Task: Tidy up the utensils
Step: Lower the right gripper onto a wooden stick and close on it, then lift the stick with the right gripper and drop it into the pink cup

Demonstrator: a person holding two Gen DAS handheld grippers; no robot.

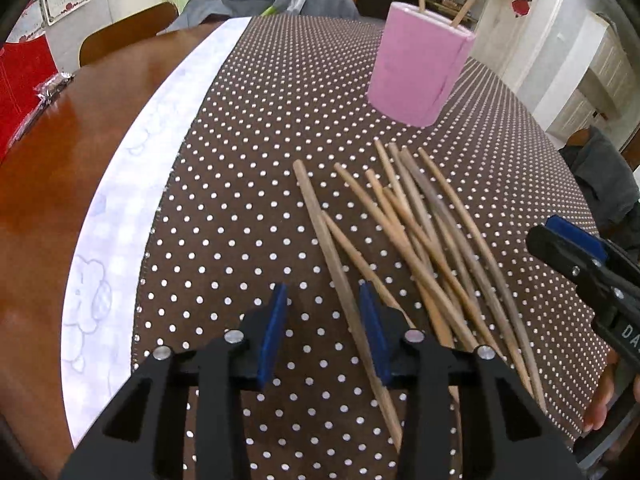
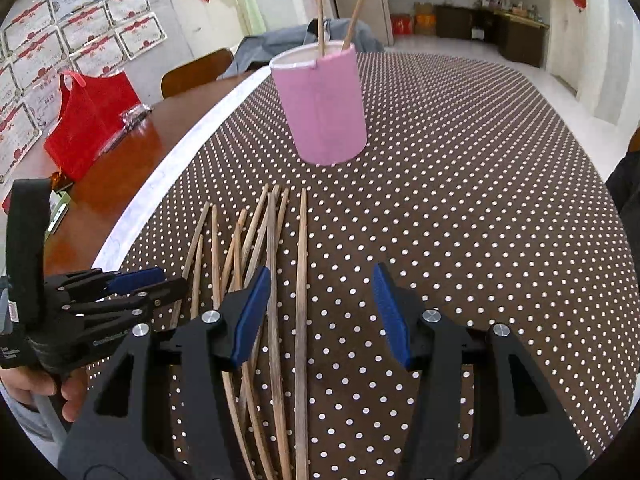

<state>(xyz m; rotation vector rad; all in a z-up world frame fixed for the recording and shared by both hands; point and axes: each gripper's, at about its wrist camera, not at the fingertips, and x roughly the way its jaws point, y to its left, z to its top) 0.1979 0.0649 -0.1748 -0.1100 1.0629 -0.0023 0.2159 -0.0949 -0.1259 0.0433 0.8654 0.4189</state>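
Dotted brown cloth (image 1: 256,128) is bordered on its left by a pale strip (image 1: 132,200), with bare wood table (image 1: 60,168) beyond that; most open cloth is seen right of the pile in the right wrist view. Loose chopsticks (image 1: 404,236) are fanned flat on the cloth, near the pink holder (image 1: 418,68) standing upright further back (two sticks already in it). Left gripper (image 1: 324,308) is angled steeply down, jaws partly open; one stick's lower length is seen between the pads, contact cannot be told. Right gripper (image 2: 320,292) is pitched down over the pile's right side, jaws about half open, two sticks under the gap, nothing held.
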